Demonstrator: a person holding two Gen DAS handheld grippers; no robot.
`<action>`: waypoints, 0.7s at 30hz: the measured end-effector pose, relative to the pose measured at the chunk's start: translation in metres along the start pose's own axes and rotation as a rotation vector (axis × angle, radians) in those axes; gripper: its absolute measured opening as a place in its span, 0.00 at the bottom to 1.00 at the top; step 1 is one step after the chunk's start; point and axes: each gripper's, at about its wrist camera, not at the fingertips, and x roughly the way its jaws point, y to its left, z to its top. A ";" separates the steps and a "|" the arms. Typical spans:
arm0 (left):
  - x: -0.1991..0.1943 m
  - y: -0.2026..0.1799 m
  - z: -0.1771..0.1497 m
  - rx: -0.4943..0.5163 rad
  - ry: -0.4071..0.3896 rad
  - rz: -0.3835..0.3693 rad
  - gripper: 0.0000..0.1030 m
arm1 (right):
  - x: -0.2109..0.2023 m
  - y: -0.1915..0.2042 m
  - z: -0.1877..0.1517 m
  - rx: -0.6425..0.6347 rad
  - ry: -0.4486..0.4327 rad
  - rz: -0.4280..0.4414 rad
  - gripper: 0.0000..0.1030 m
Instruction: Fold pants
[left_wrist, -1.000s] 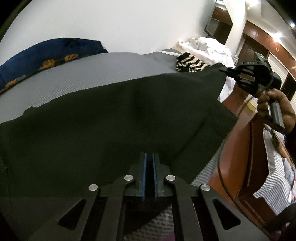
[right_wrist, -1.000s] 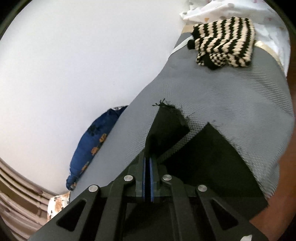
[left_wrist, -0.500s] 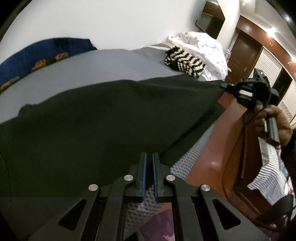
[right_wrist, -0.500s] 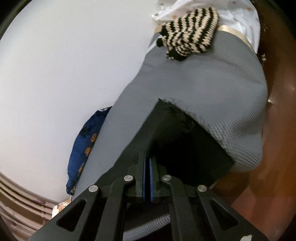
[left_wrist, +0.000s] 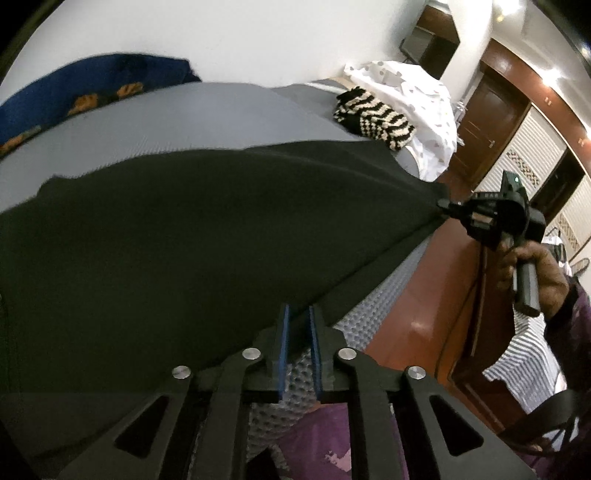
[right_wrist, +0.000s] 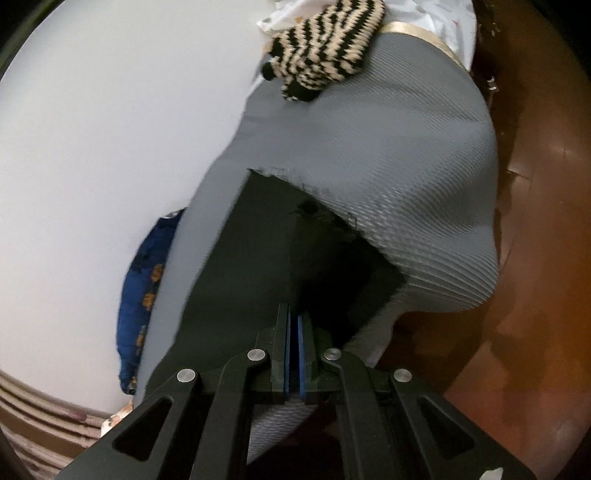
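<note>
Left wrist view: the dark pants lie flat on the grey mattress, long axis running sideways from the left gripper. That gripper's jaws have just been opening; the cloth edge lies just past the blue pads, seemingly freed. The right gripper pinches the far corner off the mattress's right edge. A striped knit sits well beyond.

Right wrist view: the right gripper is pressed together on pants cloth; a blue pillow lies at the mattress's far end.

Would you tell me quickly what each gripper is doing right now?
Left gripper: just opening, slightly apart, nothing visibly gripped.
Right gripper: closed on the pants corner.
</note>
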 end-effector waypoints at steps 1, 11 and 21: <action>0.001 0.002 -0.001 -0.004 0.006 0.001 0.14 | 0.002 -0.004 -0.001 0.007 0.003 -0.007 0.02; 0.000 0.014 -0.003 -0.041 0.006 -0.004 0.14 | 0.001 -0.014 0.000 0.038 -0.019 -0.023 0.06; -0.002 0.018 -0.005 -0.038 0.000 -0.023 0.18 | -0.004 0.016 -0.046 -0.012 0.104 0.242 0.14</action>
